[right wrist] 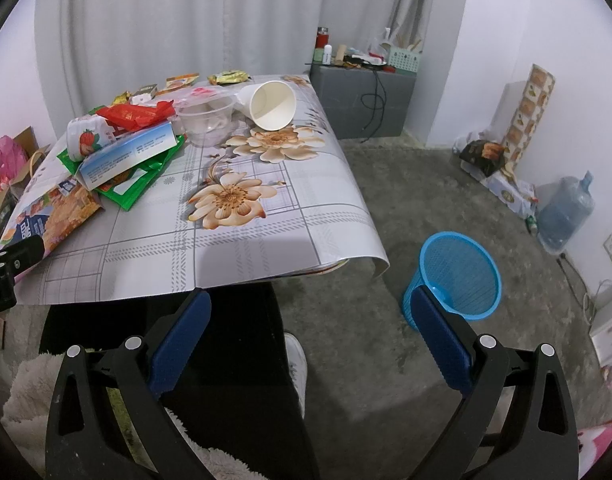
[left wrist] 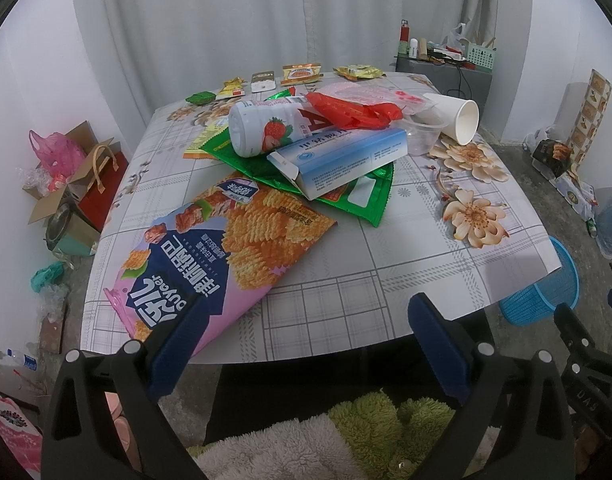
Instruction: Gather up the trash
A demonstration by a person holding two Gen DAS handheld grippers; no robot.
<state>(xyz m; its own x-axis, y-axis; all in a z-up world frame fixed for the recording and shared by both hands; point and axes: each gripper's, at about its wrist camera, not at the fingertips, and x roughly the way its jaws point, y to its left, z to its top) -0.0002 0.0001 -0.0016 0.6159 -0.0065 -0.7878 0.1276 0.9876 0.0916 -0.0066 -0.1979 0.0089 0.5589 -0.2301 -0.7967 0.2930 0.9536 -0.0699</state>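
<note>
On table [left wrist: 385, 272]: one chip bag [left wrist: 210, 256], one cup [left wrist: 457, 118]; both claws [left wrist: 302, 340] [right wrist: 311, 332] apart, empty.

One paper cup [left wrist: 459, 119], one blue basket [right wrist: 455, 280], one strawberry bottle [left wrist: 266, 130], one chip bag [left wrist: 210, 256].

The chip bag [left wrist: 210, 252] was pink and orange, the tablecloth [right wrist: 234, 232] grey-checked with beige flowers, the bin [right wrist: 457, 276] blue mesh.
</note>
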